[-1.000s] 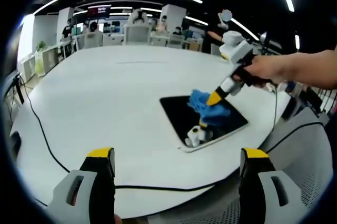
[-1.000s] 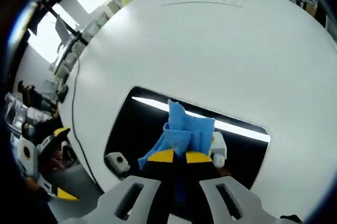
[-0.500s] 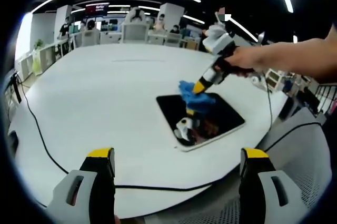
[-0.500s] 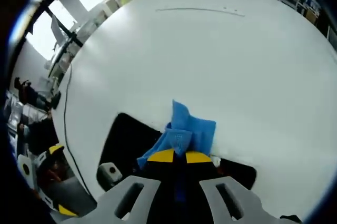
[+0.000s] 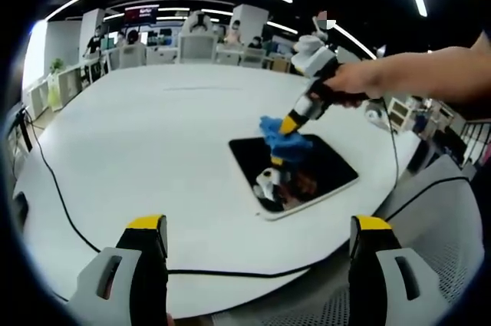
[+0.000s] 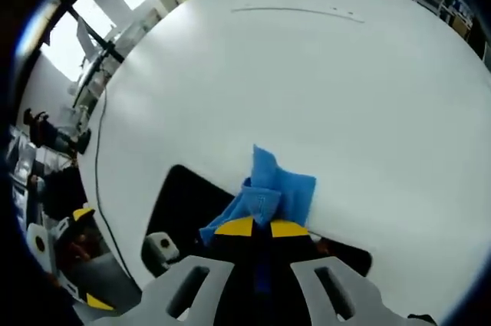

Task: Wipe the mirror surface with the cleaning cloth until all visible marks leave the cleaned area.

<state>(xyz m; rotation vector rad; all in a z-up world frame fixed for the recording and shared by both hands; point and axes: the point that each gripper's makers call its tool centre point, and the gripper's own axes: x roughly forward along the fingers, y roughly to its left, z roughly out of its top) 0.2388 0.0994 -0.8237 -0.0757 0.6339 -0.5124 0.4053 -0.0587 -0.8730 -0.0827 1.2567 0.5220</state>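
A flat rectangular mirror (image 5: 322, 169) with a pale frame lies on the white table (image 5: 153, 134), its glass dark with reflections. A blue cleaning cloth (image 5: 280, 133) rests on the mirror's far edge. My right gripper (image 5: 291, 122), held by a person's hand, comes in from the right and is shut on the cloth. In the right gripper view the cloth (image 6: 272, 192) bunches up past the closed yellow tips of my right gripper (image 6: 256, 228), over the mirror (image 6: 188, 203). My left gripper (image 5: 257, 222) stands open near the table's front edge, well short of the mirror.
A black cable (image 5: 65, 203) curves across the table's left and front. The other gripper (image 6: 57, 242) appears at the left of the right gripper view. Chairs, desks and people stand beyond the far edge of the table (image 6: 322, 65). A grey mesh chair (image 5: 445, 242) is at right.
The right gripper has carried the cloth from the middle of the mirror to its far edge. Over the last half second it barely moved. The left gripper stayed still.
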